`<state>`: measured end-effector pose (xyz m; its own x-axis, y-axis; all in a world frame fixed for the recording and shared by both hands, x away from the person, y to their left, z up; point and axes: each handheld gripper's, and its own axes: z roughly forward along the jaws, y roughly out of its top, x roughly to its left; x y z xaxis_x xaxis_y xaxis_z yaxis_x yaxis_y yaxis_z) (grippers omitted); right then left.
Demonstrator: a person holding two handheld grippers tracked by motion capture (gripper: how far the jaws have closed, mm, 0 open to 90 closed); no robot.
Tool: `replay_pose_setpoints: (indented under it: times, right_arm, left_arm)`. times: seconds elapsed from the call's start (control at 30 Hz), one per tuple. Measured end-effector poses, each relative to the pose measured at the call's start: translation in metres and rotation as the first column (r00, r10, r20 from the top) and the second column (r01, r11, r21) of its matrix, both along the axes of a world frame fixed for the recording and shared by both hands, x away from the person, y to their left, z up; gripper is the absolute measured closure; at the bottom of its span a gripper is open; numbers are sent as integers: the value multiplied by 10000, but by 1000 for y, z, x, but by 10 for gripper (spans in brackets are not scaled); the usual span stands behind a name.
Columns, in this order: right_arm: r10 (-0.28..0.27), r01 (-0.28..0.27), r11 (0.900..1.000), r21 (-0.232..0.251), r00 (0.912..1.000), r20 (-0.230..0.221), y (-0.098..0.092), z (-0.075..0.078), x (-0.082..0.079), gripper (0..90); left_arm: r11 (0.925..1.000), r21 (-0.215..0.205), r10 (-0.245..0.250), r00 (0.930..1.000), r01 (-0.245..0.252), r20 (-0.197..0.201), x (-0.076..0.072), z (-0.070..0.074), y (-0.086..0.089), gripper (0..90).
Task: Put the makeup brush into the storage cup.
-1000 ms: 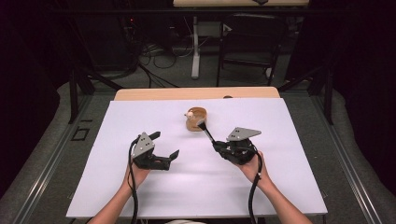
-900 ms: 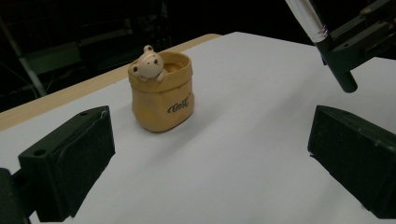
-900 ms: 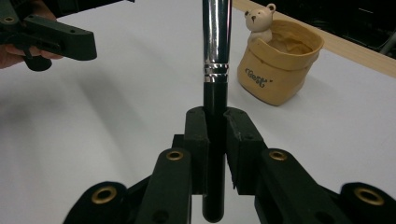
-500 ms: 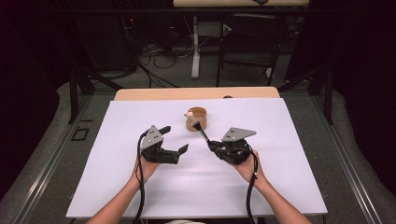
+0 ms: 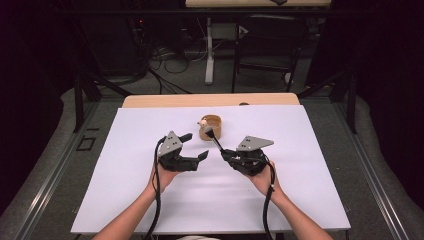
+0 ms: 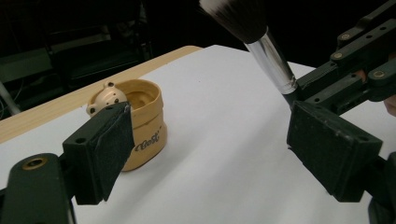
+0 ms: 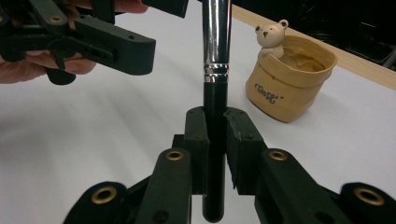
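We are working over the white worktop point(image 5: 125, 200), where the tan cup point(image 5: 212, 127) is standing near its far edge. Our right tongs point(image 5: 223, 153) are clamping the brush point(image 5: 214, 139), its bristles reaching the cup. Our left tongs point(image 5: 195, 146) are empty beside the brush, jaws apart and just closing a little.

left tongs point(image 5: 192, 146) moved toward the brush point(image 5: 214, 138), jaws just closing a little, nothing between them
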<state>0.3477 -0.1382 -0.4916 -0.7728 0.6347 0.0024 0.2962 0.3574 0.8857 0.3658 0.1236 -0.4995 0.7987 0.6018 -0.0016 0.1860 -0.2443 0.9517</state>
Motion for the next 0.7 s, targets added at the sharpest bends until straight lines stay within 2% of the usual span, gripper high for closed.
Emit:
replay_pose_setpoints:
  times: [0.1, 0.17, 0.27, 0.33, 0.43, 0.53, 0.57, 0.6, 0.7]
  right_arm:
    - [7, -7, 10000, -4, 10000, -1, 2, -1, 1, 796]
    - [8, -8, 10000, -35, 10000, -5, 4, -2, 1, 796]
    - [-7, 7, 10000, 43, 10000, -7, 6, -3, 2, 796]
    - [11, -11, 10000, 36, 10000, -29, 7, -5, 3, 796]
    - [21, -20, 10000, 12, 10000, -50, 9, -6, 3, 796]
    - [9, -8, 10000, 35, 10000, -53, 11, -7, 3, 796]
    - [10, -9, 10000, 35, 10000, -78, 12, -8, 3, 796]
    - [10, -9, 10000, 44, 10000, -63, 13, -9, 3, 796]
    - [4, -4, 10000, -24, 10000, -52, 15, -10, 3, 796]
  left_arm:
    - [10000, -31, -95, 9999, 95, 47, 0, 2, -5, 183]
    - [9993, -142, -359, 9993, 358, -69, 0, 3, -7, 226]
    - [9991, -188, -390, 9992, 390, -41, 1, 4, -11, 281]
    - [9974, -303, -659, 9977, 654, -152, 3, 4, -12, 322]
    - [9974, -357, -632, 9976, 623, -264, 4, 3, -15, 377]
    - [9955, -625, -735, 9964, 709, -412, 6, 2, -16, 426]
    - [9960, -725, -553, 9977, 523, -400, 6, 2, -17, 440]
    - [9948, -822, -637, 9969, 597, -464, 7, 2, -16, 452]
    - [9947, -854, -613, 9971, 573, -449, 8, 1, -17, 495]
